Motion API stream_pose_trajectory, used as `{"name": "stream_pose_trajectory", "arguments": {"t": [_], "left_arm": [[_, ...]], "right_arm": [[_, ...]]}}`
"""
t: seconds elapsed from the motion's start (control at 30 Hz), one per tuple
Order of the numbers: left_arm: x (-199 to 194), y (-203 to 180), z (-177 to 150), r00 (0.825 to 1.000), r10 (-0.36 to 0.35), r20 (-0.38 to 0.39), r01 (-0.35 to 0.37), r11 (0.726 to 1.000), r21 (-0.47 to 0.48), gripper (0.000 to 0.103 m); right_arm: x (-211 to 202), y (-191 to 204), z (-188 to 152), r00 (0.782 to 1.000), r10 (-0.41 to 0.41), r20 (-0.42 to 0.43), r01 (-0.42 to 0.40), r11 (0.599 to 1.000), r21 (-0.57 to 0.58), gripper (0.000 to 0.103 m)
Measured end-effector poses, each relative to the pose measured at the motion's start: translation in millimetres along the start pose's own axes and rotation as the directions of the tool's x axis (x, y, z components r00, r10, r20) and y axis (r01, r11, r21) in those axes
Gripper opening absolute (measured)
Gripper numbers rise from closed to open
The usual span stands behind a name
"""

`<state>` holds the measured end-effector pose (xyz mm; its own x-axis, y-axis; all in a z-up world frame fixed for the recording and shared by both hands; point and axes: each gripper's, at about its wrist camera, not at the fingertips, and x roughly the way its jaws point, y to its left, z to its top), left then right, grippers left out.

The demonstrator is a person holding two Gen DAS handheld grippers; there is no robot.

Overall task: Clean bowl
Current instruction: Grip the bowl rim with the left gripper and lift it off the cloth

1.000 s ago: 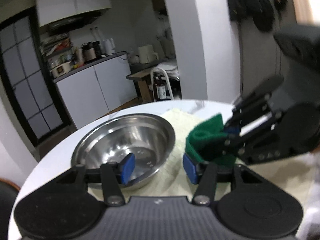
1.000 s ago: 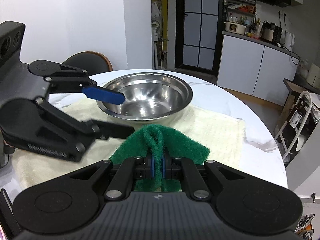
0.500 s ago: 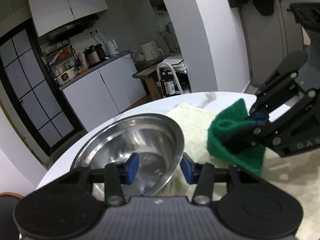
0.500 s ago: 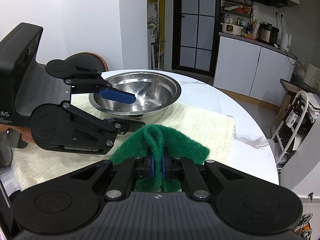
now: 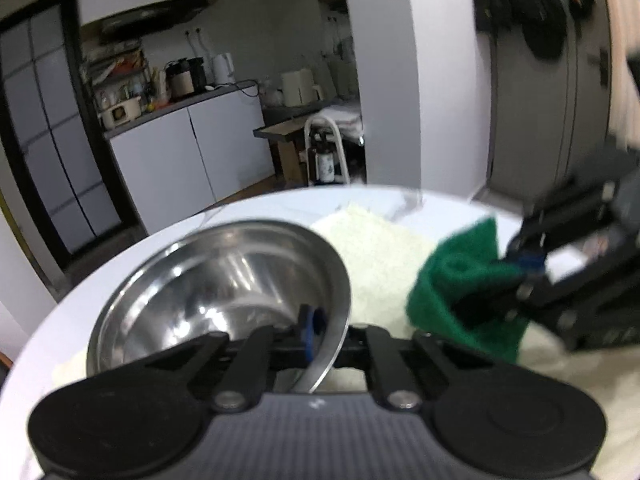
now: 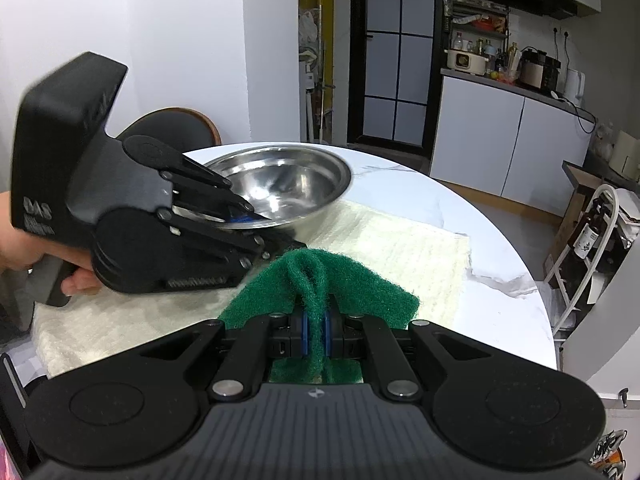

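A steel bowl (image 5: 216,280) (image 6: 288,188) stands on a cream cloth (image 5: 380,248) on the round white table. My left gripper (image 5: 314,330) is closing on the bowl's near rim, and its blue pads pinch the steel wall from inside and outside. From the right wrist view the left gripper (image 6: 244,216) reaches in from the left onto that rim. My right gripper (image 6: 316,332) is shut on a folded green scouring pad (image 6: 320,276), held above the cloth just right of the bowl. The left wrist view shows the same green pad (image 5: 456,300) in the right gripper (image 5: 520,268).
A person's hand (image 6: 16,240) holds the left gripper's handle. A dark chair (image 6: 180,128) stands behind the table at the left. The table's (image 6: 480,248) edge curves close on the right. Kitchen cabinets and a bottle rack stand beyond it.
The left gripper's jaws, wide apart astride the bowl's rim before, have come together on that rim. The right gripper with the green pad has drifted slightly away from the bowl.
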<state>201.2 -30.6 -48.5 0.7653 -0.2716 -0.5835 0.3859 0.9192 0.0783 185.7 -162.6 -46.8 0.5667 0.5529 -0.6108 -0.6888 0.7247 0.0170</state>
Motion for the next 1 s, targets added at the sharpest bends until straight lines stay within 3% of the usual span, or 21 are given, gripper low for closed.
{"name": "stream_pose_trajectory", "arguments": {"t": [0.17,0.37,0.47,0.67,0.8,0.93,1.0], "left_arm": [[-16.6,24.6,4.5,0.994,-0.095,0.058,0.104,0.976,-0.191,0.006],[-36.7,49.0,5.3,0.968,-0.192,0.164,0.241,0.898,-0.368,0.005],[-45.2,56.5,2.6,0.950,-0.231,0.208,0.299,0.861,-0.412,0.005],[-58.4,67.7,-3.2,0.927,-0.251,0.278,0.358,0.813,-0.459,0.005],[-57.8,78.1,-6.7,0.889,-0.309,0.337,0.448,0.733,-0.512,0.005],[-63.1,83.7,-12.1,0.833,-0.371,0.409,0.547,0.659,-0.516,0.005],[-66.4,86.2,-15.5,0.796,-0.402,0.451,0.601,0.612,-0.514,0.005]], "right_arm": [[-6.0,1.6,2.7,0.999,0.007,0.039,-0.007,1.000,0.002,0.008],[-17.3,14.9,9.2,0.990,0.070,0.119,-0.067,0.997,-0.029,0.008],[-24.1,16.3,13.2,0.978,0.142,0.154,-0.143,0.990,-0.006,0.008],[-38.4,16.1,19.7,0.947,0.234,0.221,-0.244,0.970,0.020,0.008],[-50.3,17.5,20.3,0.915,0.297,0.274,-0.311,0.950,0.011,0.008],[-55.6,29.9,21.1,0.884,0.357,0.301,-0.359,0.932,-0.049,0.008],[-53.3,35.2,22.0,0.885,0.371,0.281,-0.367,0.928,-0.069,0.008]]}}
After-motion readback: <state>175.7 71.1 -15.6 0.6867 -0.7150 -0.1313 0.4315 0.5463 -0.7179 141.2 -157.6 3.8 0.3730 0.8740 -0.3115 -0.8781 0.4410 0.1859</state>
